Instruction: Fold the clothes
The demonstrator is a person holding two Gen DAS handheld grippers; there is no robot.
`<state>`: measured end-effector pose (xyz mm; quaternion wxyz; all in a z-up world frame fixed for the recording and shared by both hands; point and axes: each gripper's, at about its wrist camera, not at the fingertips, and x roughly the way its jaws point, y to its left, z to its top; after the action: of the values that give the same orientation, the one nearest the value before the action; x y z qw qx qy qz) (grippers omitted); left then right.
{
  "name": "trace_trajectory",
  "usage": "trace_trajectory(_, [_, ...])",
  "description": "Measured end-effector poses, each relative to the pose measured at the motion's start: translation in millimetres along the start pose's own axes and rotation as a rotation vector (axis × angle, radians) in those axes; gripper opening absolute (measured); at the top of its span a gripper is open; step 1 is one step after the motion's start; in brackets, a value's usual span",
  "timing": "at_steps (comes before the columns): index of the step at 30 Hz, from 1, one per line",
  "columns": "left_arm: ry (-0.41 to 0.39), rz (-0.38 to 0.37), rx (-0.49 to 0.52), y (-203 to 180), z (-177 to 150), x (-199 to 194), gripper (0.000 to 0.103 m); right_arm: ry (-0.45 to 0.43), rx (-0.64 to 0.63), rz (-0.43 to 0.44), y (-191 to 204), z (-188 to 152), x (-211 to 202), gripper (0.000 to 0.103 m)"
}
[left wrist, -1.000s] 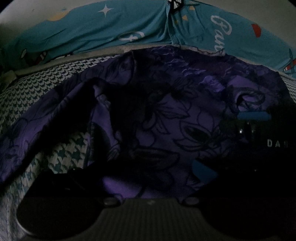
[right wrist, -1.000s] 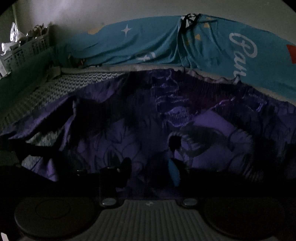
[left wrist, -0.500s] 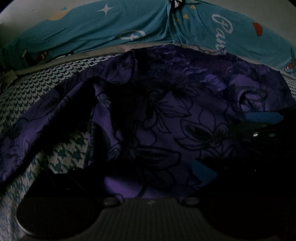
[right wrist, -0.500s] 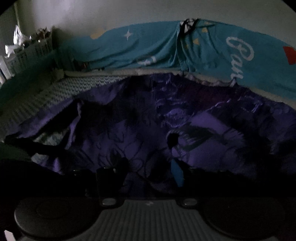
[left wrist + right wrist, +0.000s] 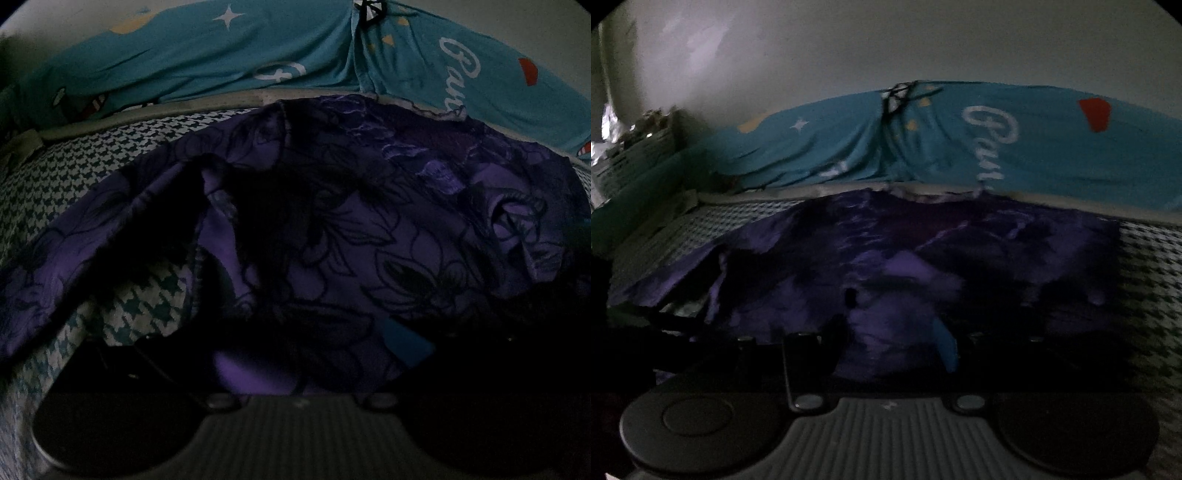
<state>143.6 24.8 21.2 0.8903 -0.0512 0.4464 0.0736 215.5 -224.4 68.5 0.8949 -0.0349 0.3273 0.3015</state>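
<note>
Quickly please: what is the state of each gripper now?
Left gripper: too dark, cannot tell.
Right gripper: open, purple cloth between its fingers.

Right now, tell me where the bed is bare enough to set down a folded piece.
Bare houndstooth sheet lies right of the purple garment; another strip runs left of it, up to the teal blanket at the back. A small gap shows under the garment's left flap. The middle is fully covered.
</note>
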Motion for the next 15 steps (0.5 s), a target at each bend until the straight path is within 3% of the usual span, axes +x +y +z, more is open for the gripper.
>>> trace_trajectory(5, [-0.002,0.001,-0.001,-2,0,2,0.103,0.013,0.075,-0.069,-19,-2,-2,0.055])
trace_trajectory(13, [-0.004,0.000,-0.008,-4,2,3,0.103,0.032,0.236,-0.032,-40,-9,20,0.058])
trace_trajectory(15, [-0.004,0.002,-0.007,-4,2,3,0.103,0.021,0.254,-0.030,-39,-9,25,0.050])
